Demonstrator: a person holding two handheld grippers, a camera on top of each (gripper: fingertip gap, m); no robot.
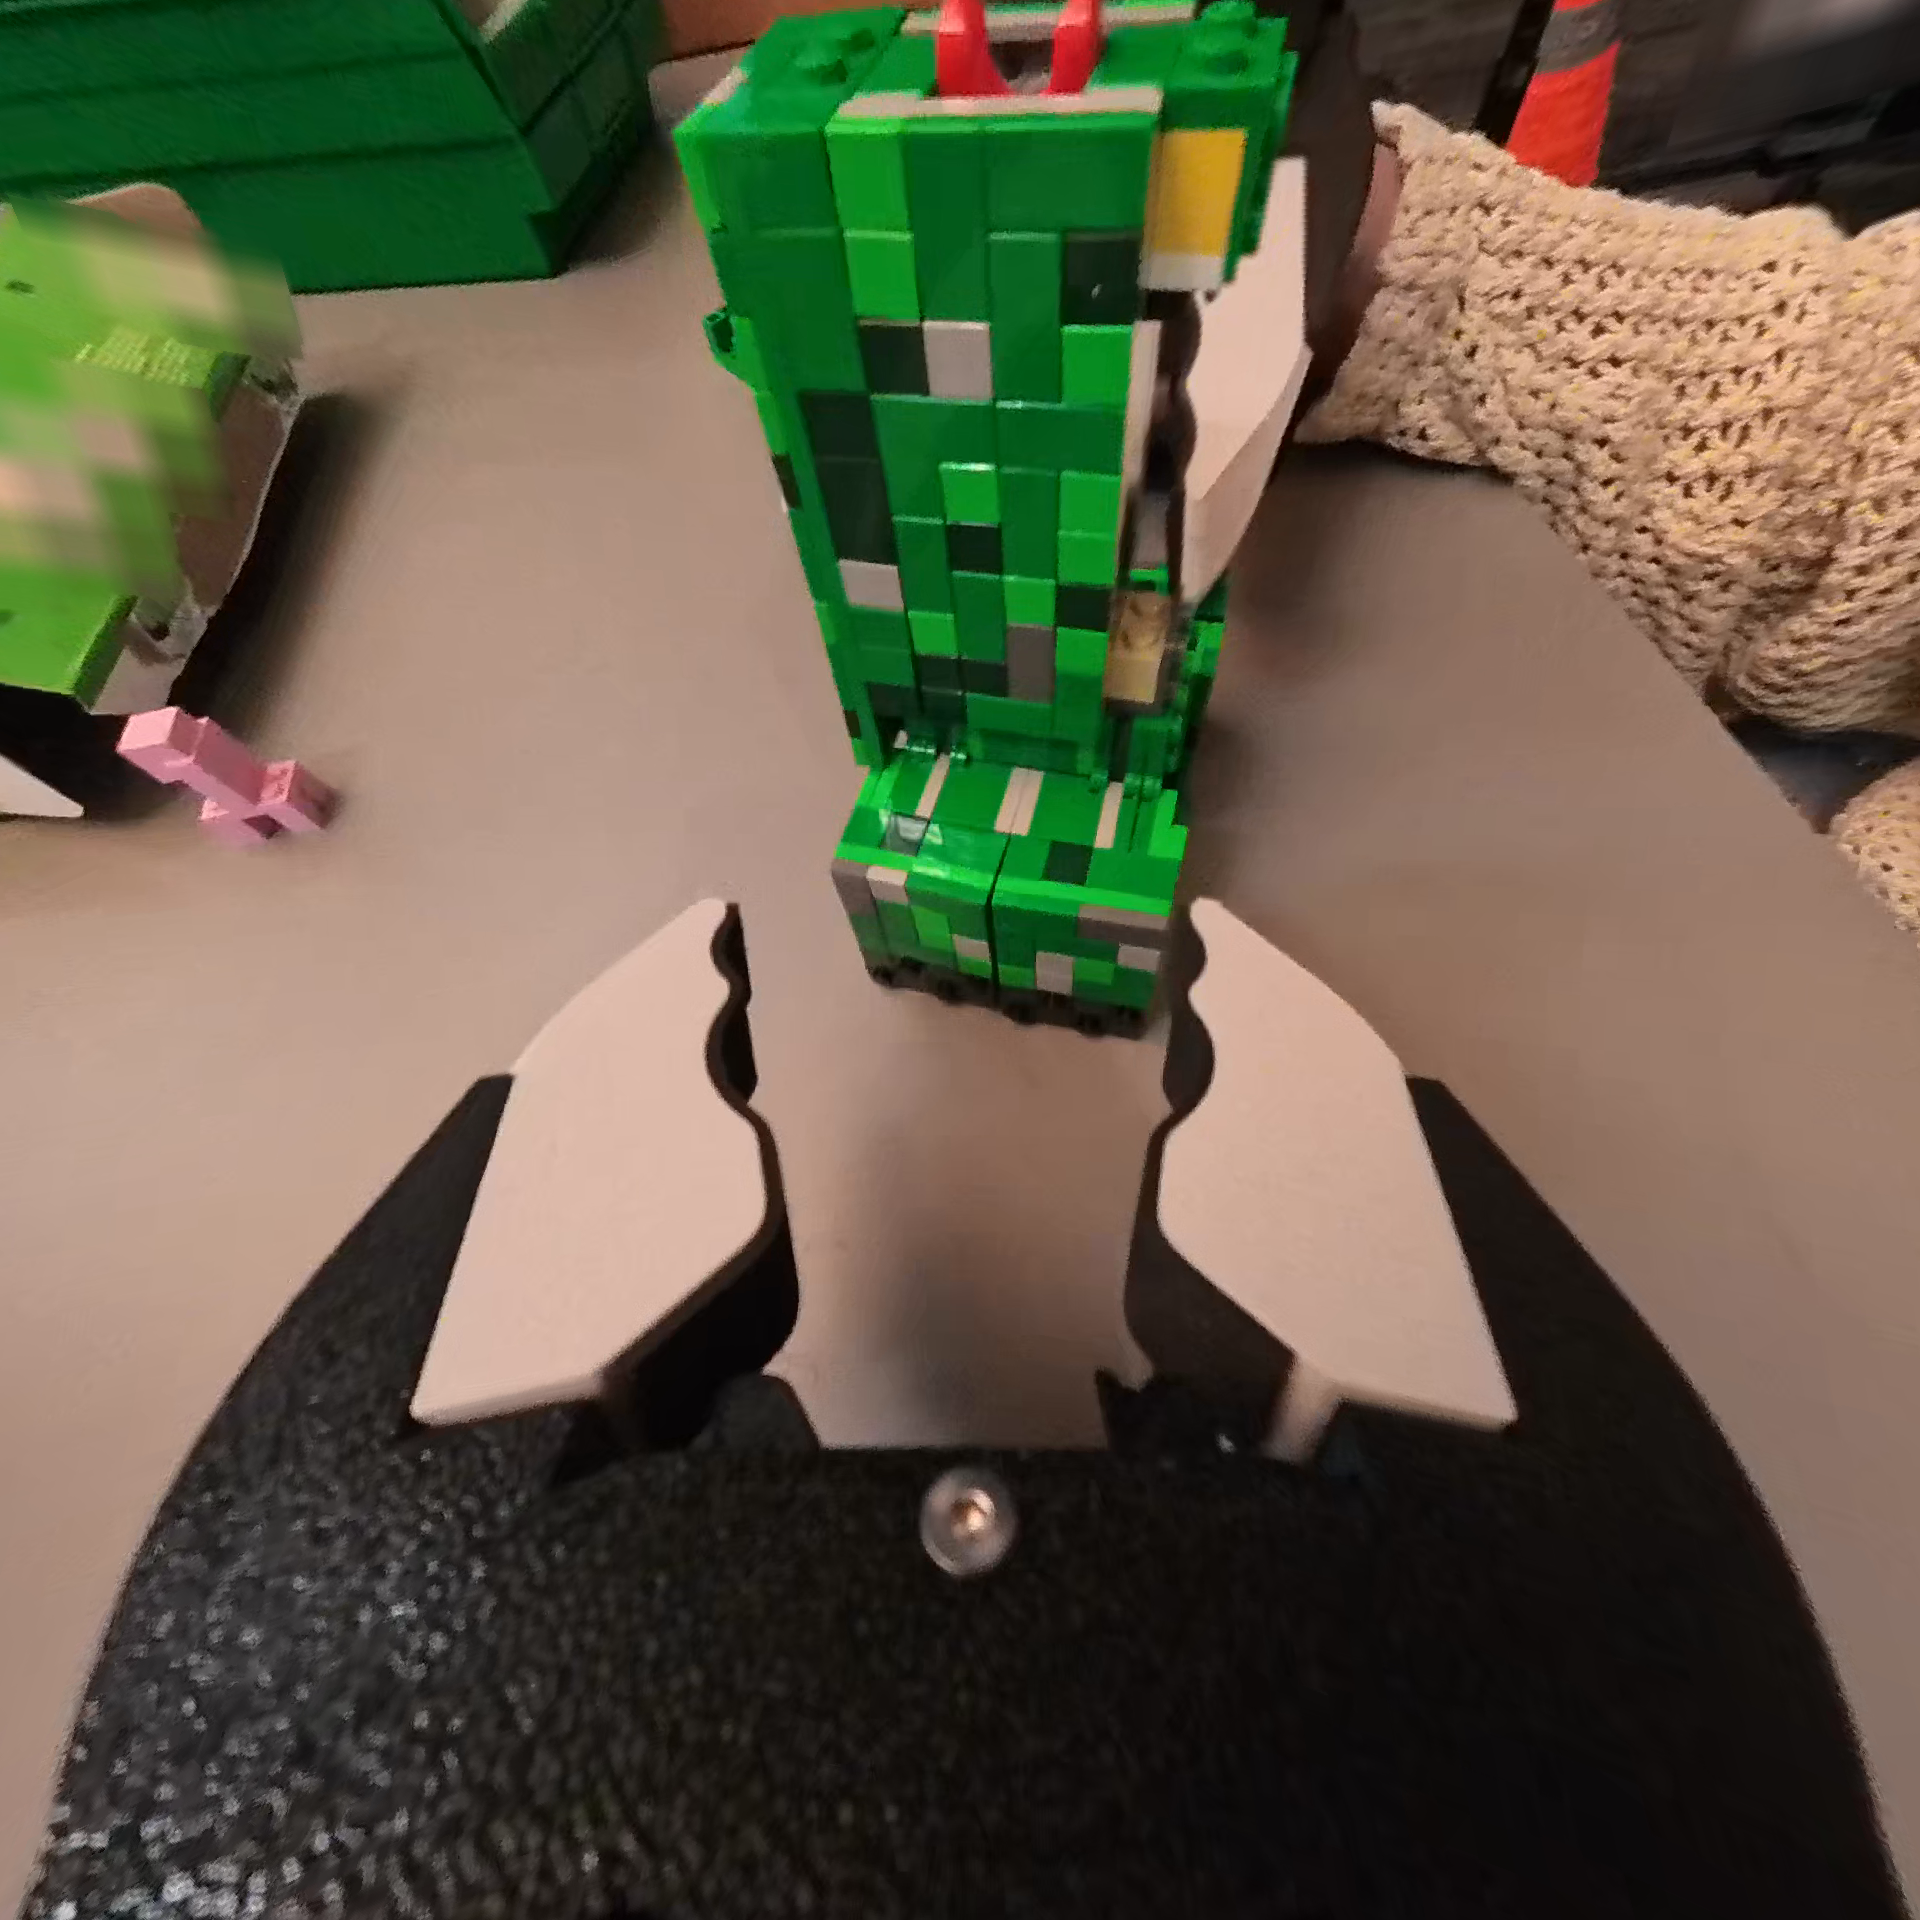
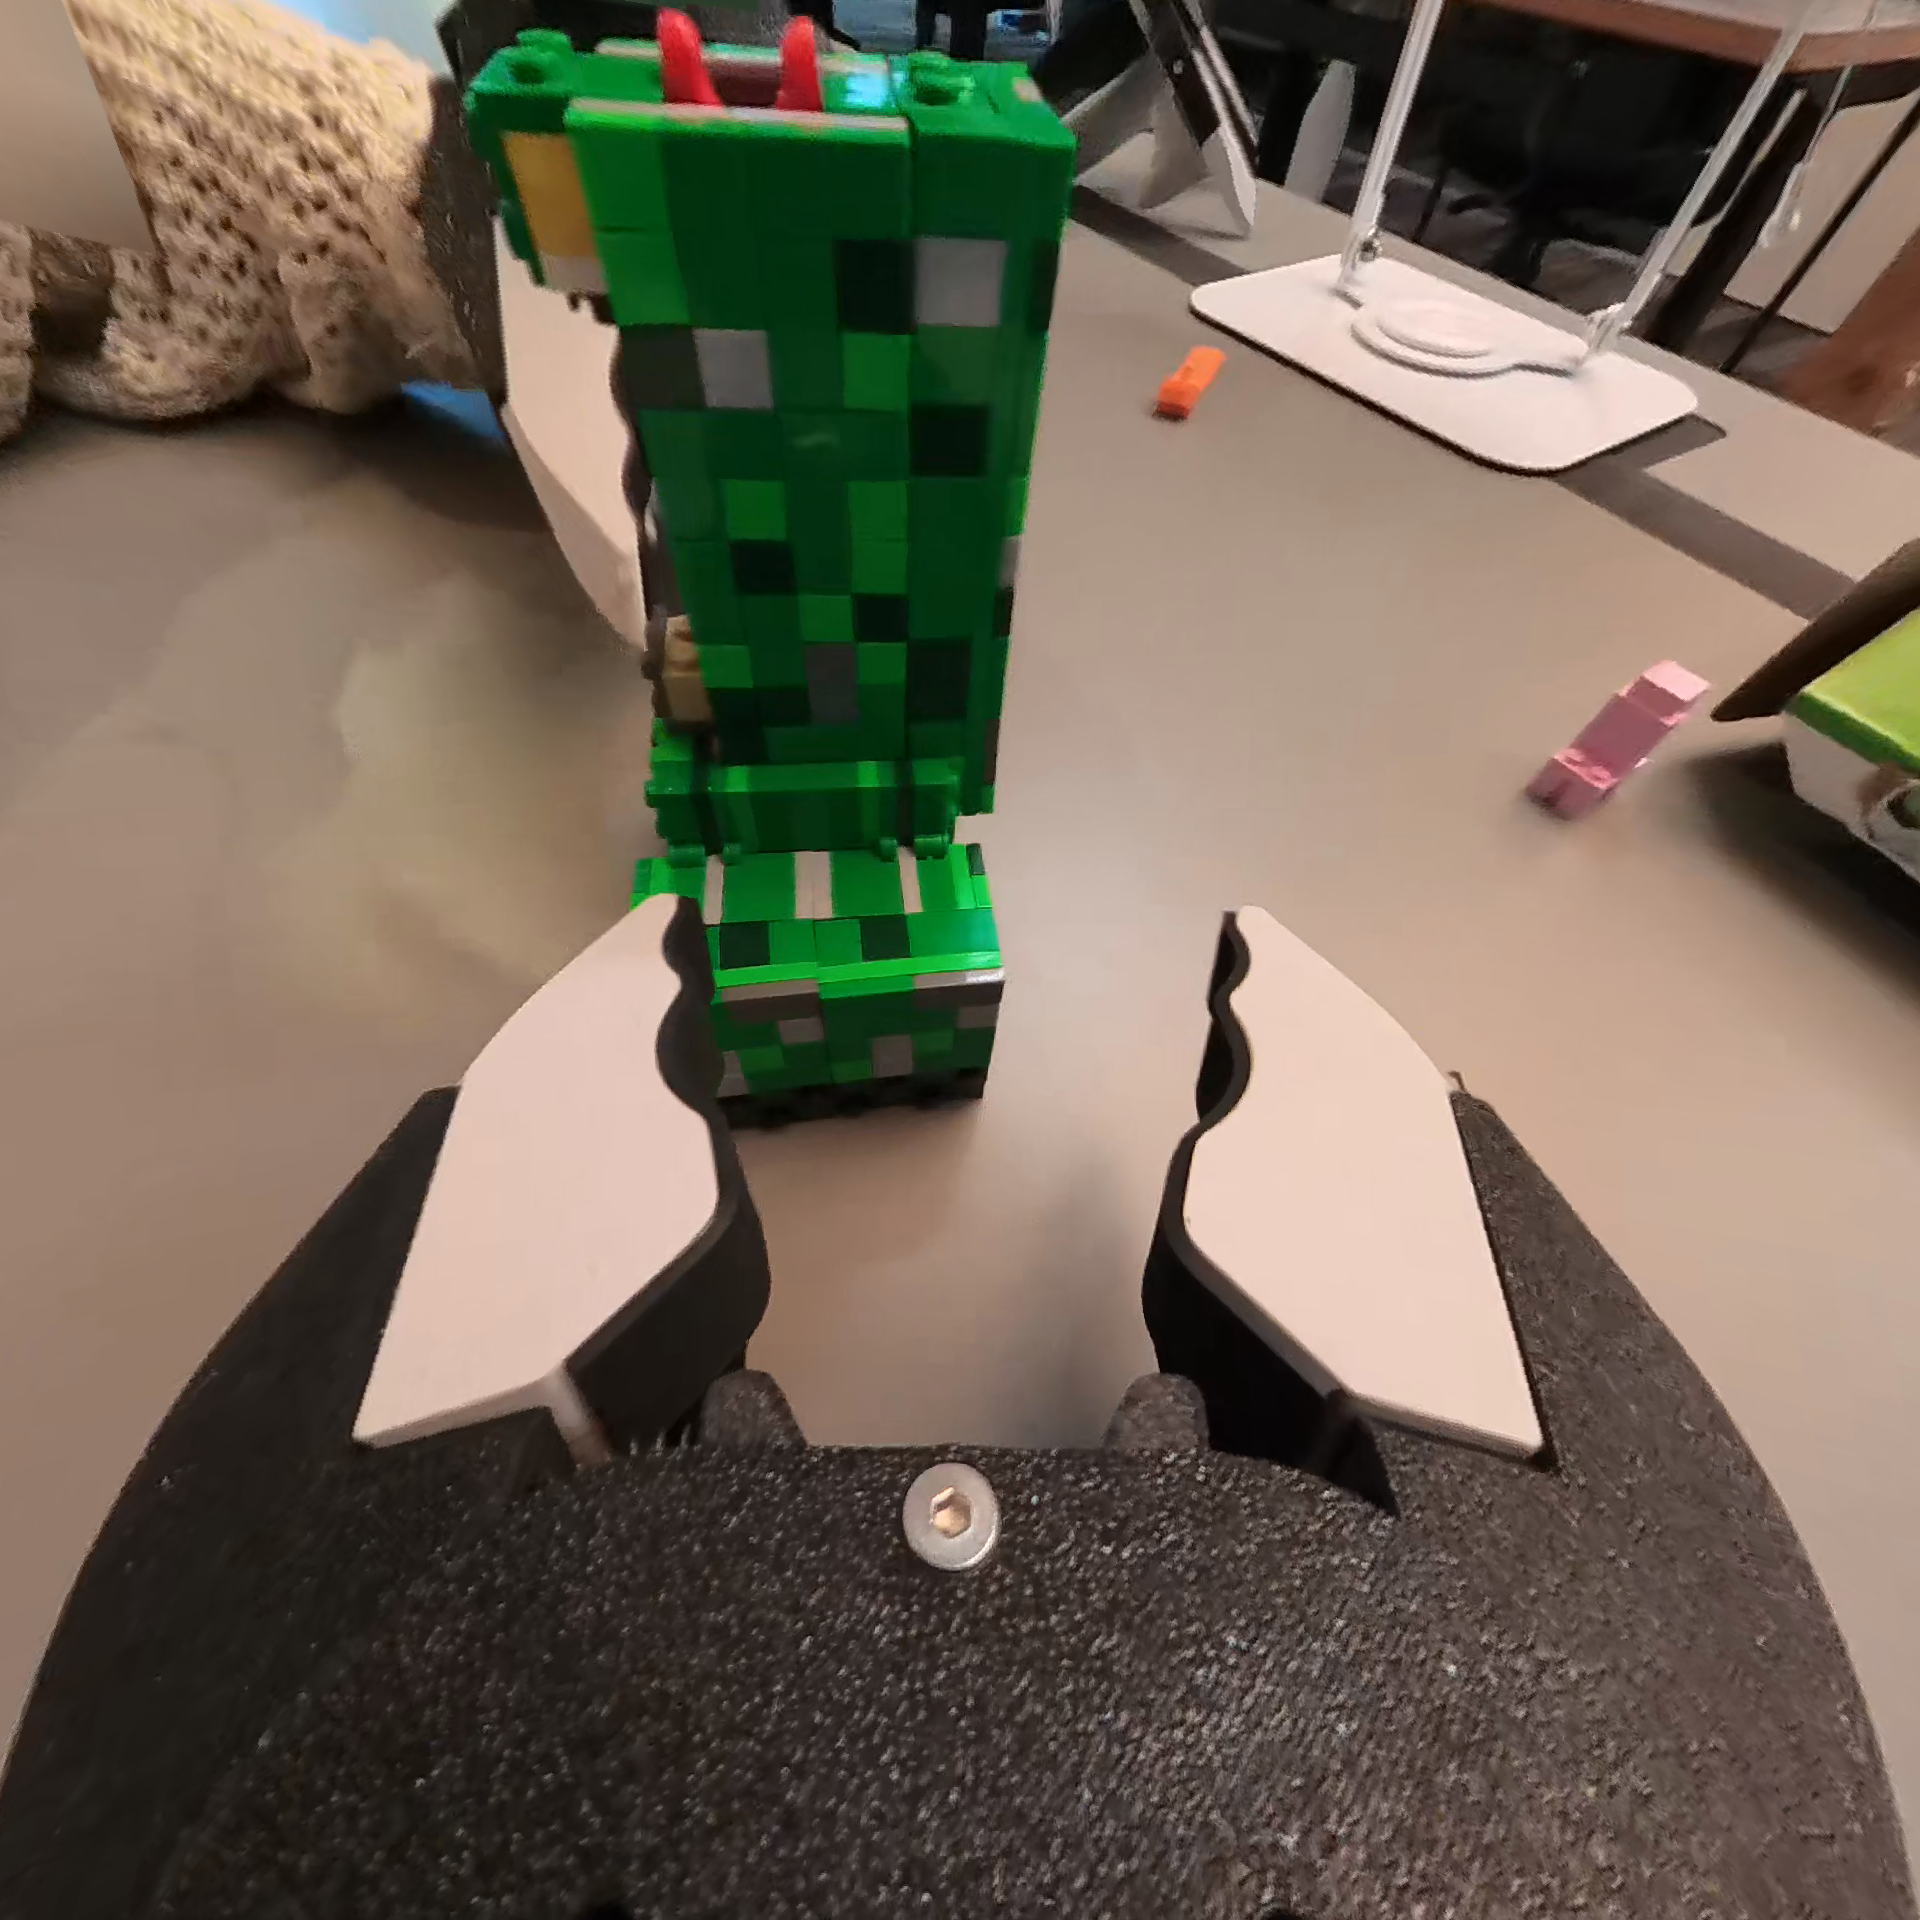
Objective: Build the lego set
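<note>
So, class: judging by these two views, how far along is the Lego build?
Done: the tall green body stands upright on its blocky feet on the grey table. In hand: nothing; both the left tongs and right tongs are open and empty beside the feet. Left: red pieces poke from an unfinished top, and a pink piece lies loose.

Grey table (image 2: 1351,727), white stand base (image 2: 1507,384) at its far edge, knitted beige sleeve (image 1: 1621,436)

Lego figure (image 1: 977,499) green mosaic, dark and grey squares, red prongs (image 1: 1013,47) atop, yellow patch (image 1: 1200,192). Tabletop (image 2: 1351,727) grey-beige. Pink piece (image 2: 1616,748), orange piece (image 2: 1188,381). Sleeve (image 1: 1621,416) cream knit.
</note>
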